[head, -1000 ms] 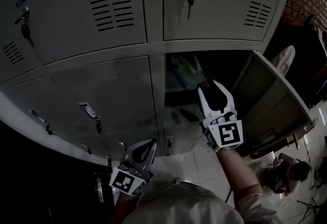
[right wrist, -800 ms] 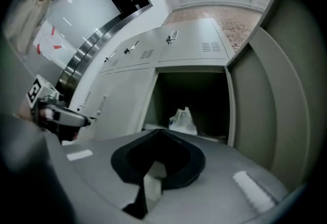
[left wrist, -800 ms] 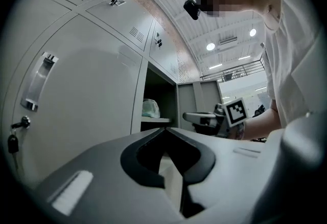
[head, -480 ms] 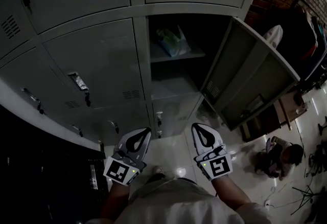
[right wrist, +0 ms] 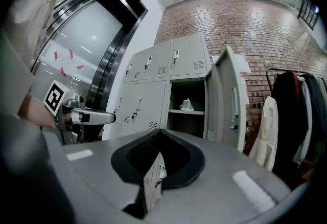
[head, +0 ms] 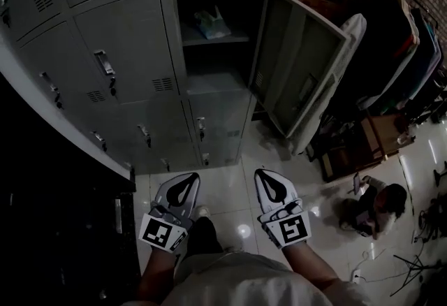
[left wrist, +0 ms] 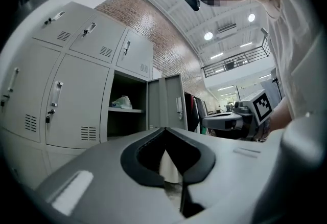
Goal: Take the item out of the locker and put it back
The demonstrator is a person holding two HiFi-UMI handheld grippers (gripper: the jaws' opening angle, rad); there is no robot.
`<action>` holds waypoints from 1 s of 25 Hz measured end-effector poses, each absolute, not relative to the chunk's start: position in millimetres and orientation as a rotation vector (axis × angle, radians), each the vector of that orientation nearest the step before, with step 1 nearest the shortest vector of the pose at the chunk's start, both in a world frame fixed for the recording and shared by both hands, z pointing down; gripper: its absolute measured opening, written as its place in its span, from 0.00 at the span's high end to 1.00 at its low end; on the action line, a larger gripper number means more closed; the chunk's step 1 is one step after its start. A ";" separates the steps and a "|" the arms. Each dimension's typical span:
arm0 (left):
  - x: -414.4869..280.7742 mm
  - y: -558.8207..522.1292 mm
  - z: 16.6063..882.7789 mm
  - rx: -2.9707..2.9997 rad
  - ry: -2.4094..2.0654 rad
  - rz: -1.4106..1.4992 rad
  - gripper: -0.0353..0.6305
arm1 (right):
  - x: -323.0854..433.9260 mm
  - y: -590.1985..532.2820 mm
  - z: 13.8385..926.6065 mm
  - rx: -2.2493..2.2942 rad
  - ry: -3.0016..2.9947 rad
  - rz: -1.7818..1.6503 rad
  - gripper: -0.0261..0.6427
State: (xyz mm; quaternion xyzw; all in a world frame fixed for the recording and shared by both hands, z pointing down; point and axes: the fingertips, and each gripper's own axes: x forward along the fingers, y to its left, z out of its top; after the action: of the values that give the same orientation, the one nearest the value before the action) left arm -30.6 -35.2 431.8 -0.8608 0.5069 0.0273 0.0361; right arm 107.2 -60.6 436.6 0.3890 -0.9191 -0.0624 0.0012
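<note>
Right tool (head: 266,175) before open locker door (head: 302,63)

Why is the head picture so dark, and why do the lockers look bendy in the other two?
Head view: dim, with a glare spot on the floor. Left gripper view: brighter, its wide lens curves the lockers. Right gripper view: same bulge, black corners.
</note>
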 end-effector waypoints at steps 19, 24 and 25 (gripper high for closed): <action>3.7 63.7 400.0 -2.662 1.546 0.163 0.95 | 116.3 26.2 409.3 1.130 -2.970 -0.045 0.96; -5.6 65.4 401.3 -2.641 1.532 0.143 0.95 | 110.3 21.3 406.8 1.123 -2.966 -0.030 0.96; -7.7 64.4 401.0 -2.637 1.531 0.138 0.95 | 109.3 21.2 405.1 1.120 -2.961 -0.056 0.96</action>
State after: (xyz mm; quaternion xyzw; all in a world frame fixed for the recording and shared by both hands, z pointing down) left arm -7.7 64.4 401.0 -0.8631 0.5011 0.0452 0.0447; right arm 109.3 21.2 405.1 0.3536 -0.9351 -0.0178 -0.0125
